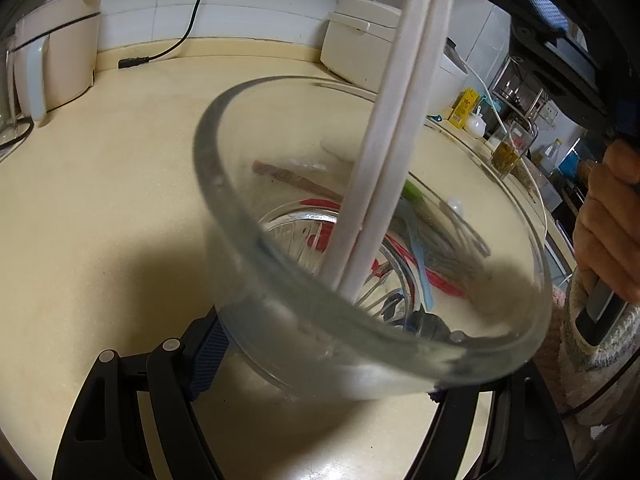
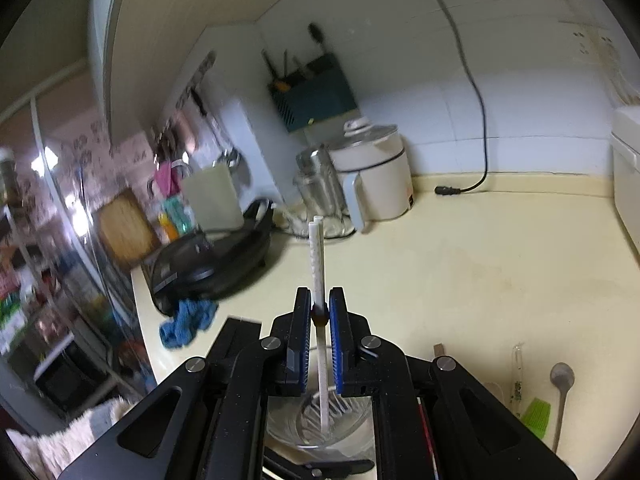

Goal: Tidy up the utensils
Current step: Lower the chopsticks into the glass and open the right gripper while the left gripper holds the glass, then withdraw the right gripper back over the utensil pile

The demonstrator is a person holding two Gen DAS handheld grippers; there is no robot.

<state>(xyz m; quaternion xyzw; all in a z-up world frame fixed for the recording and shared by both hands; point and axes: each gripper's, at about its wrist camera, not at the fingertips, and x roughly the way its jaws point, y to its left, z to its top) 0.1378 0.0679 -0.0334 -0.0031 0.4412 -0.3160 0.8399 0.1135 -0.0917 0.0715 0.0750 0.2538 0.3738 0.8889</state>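
Note:
A clear glass bowl [image 1: 248, 264] hangs tilted above the counter, with my left gripper [image 1: 320, 364] shut on its near wall. A pair of white chopsticks [image 1: 384, 152] stands in the bowl, lower ends at its bottom. My right gripper [image 2: 320, 300] is shut on the chopsticks [image 2: 318, 256] from above, blue pads [image 2: 340, 328] on either side. The bowl [image 2: 348, 424] shows below that gripper. On the counter lie a grey spoon [image 2: 562, 376], a green brush [image 2: 536, 416] and a clear utensil [image 2: 517, 372]. Red, blue and wire utensils show blurred through the glass.
A white lidded pot [image 1: 56, 48] and a black power cord [image 1: 136, 62] sit at the back left, a white appliance [image 1: 360, 40] at the back. A black griddle [image 2: 216, 264] and blue cloth [image 2: 186, 320] lie near the counter's left edge. A person's hand [image 1: 608, 220] is at right.

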